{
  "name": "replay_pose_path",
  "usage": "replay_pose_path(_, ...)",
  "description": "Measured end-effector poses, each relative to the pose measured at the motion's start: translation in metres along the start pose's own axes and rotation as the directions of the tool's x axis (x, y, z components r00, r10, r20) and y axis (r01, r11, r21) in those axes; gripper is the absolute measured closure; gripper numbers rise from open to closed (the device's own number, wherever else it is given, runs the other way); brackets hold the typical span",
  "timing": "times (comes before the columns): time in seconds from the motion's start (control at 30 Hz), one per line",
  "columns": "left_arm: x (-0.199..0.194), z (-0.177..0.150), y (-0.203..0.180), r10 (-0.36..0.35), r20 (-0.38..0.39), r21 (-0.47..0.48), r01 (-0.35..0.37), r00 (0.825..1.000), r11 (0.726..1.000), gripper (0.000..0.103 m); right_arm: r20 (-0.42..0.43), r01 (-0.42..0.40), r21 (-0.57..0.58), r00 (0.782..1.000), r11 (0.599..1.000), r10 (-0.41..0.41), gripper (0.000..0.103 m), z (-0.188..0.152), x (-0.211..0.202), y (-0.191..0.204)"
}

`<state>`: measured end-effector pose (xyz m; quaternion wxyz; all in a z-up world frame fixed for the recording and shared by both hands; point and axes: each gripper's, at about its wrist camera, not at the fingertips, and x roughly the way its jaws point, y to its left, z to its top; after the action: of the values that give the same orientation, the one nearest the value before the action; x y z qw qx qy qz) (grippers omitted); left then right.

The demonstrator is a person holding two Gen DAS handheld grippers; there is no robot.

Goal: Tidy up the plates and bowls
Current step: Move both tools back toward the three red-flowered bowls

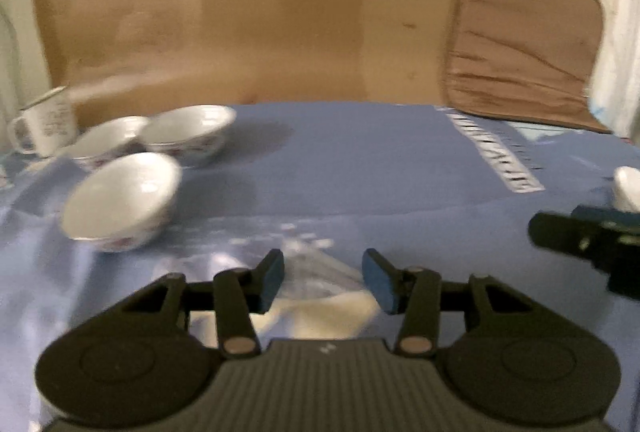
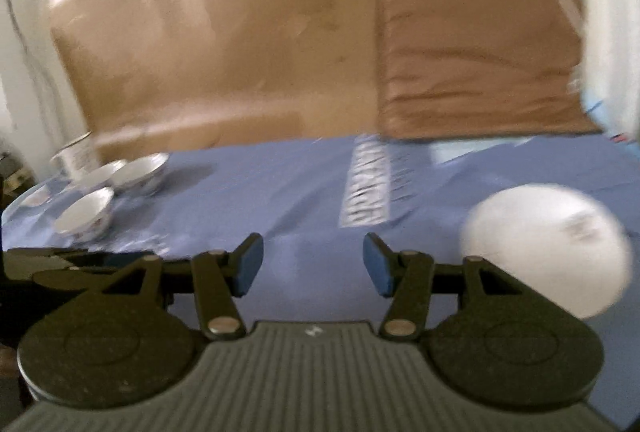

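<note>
Three white bowls with red pattern stand grouped at the left of the blue cloth: a near bowl (image 1: 120, 202), a back bowl (image 1: 186, 136) and a third bowl (image 1: 108, 140) behind it. The right wrist view shows the same near bowl (image 2: 86, 216) and back bowl (image 2: 140, 170) far to the left. A blurred white round dish (image 2: 548, 248) lies just right of my right gripper (image 2: 313, 252), which is open and empty. My left gripper (image 1: 323, 268) is open over the cloth with nothing between its pads. The bowls lie ahead and to its left.
A white mug (image 1: 44, 128) stands behind the bowls at the far left. Brown cardboard (image 1: 240, 12) lines the back and a brown cushion (image 1: 520, 40) leans at the back right. The blue cloth (image 1: 360, 172) has a printed white strip (image 1: 492, 156).
</note>
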<state>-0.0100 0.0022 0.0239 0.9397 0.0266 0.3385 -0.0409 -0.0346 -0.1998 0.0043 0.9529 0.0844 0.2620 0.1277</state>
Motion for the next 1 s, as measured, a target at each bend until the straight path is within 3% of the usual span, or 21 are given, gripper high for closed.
replay_pose_path(0.23, -0.012, -0.015, 0.057, 0.078, 0.019, -0.075, -0.077, 0.997, 0.994, 0.056, -0.102, -0.097, -0.032, 0.990, 0.995, 0.093, 0.045, -0.011, 0.027, 0.049)
replay_pose_path(0.37, -0.017, -0.018, 0.079, 0.078, 0.029, -0.165, -0.072, 0.997, 0.984, 0.056, -0.094, -0.082, -0.129, 0.993, 0.988, 0.070, 0.044, -0.020, 0.033, 0.071)
replay_pose_path(0.57, -0.014, -0.017, 0.068, 0.094, 0.026, -0.106, -0.090, 0.995, 0.990, 0.049, -0.089, -0.110, -0.110, 0.991, 0.988, 0.100, 0.044, -0.019, 0.034, 0.066)
replay_pose_path(1.0, -0.014, -0.021, 0.071, 0.116, 0.023, -0.105, -0.113, 0.993, 0.988, 0.042, -0.064, -0.128, -0.037, 0.990, 0.991, 0.125, 0.045, -0.021, 0.029, 0.056)
